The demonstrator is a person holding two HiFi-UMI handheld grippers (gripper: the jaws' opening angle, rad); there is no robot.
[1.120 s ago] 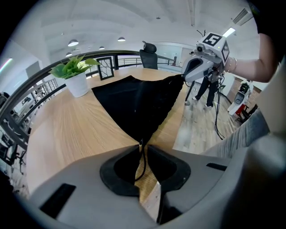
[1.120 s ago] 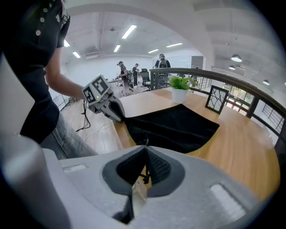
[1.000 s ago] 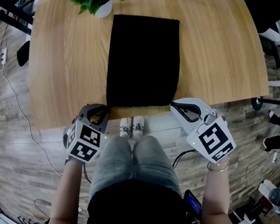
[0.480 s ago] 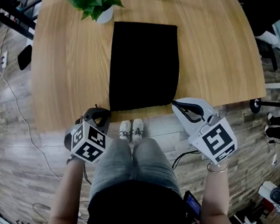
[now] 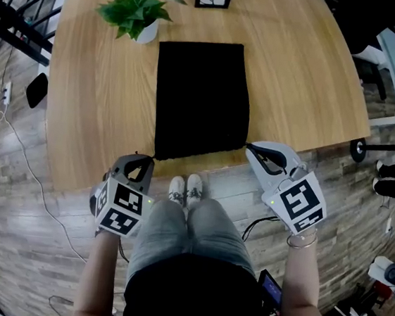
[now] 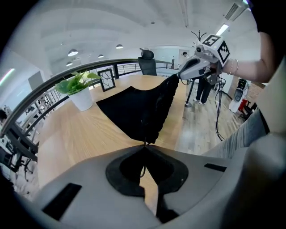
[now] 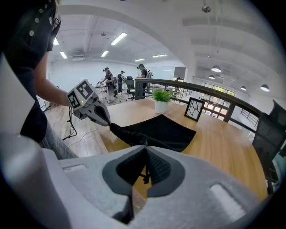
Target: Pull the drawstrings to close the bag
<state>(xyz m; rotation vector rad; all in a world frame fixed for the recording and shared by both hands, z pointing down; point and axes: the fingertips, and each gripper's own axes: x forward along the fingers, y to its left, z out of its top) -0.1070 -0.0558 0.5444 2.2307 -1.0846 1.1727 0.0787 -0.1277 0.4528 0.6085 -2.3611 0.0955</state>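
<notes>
Both my jaws are pinched tight on the drawstrings of the black bag (image 5: 201, 97).

My left gripper (image 5: 148, 159) sits at the bag's lower-left corner, jaws closed on the thin left drawstring (image 6: 144, 169). My right gripper (image 5: 249, 147) sits at the lower-right corner, jaws closed on the right drawstring (image 7: 145, 176), whose knot shows just behind them. The bag lies flat in the middle of the table (image 5: 90, 106), its near edge at the table's lower rim, bunched and lifted between my grippers. A potted plant (image 5: 136, 12) stands upper left.
</notes>
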